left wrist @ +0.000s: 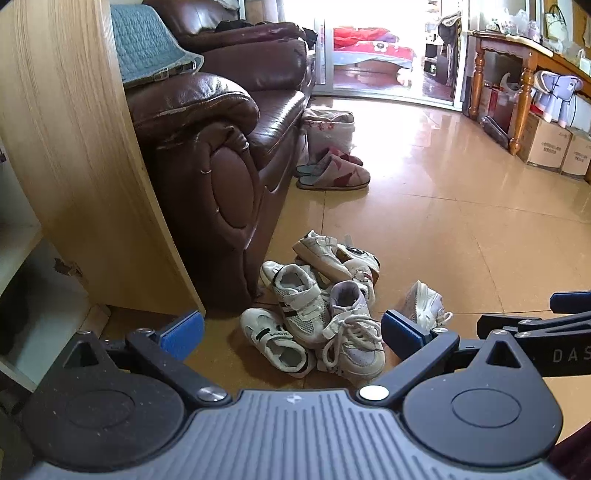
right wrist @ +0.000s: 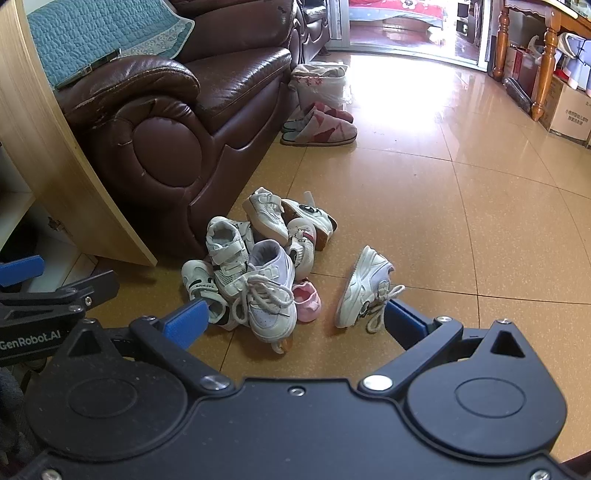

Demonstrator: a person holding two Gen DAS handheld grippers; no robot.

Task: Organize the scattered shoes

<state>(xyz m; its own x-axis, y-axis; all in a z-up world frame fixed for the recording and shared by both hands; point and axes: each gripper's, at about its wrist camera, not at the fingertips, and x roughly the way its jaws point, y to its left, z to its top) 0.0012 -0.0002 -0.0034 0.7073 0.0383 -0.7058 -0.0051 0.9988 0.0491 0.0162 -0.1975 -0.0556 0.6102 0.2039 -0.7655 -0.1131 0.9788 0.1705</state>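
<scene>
Looking along both tools, I see a heap of small white shoes on the tan tiled floor, just off the front corner of a brown leather sofa. A light wooden cabinet panel stands beside the sofa arm, on the left, with a blue quilted cloth draped over the arm.

Both tools are released. My left tool hangs above the near side of the heap with its blue pads spread wide and nothing between them. My right tool hangs the same way, spread and empty, and each tool shows at the edge of the other's view.

I count about seven shoes piled together, though some are partly buried, so I cannot be sure. A lace-up sneaker lies on top at the near side, a strap sneaker with dark stripes leans across the middle, and one pink shoe peeks out at the heap's right edge. One more white shoe lies on its side, apart from the heap to the right, its laces trailing near my right tool's pad.

Farther back, two grey and red slippers sit side by side by the sofa front, with a white bag behind them. A wooden table with cardboard boxes under it stands along the right wall.
</scene>
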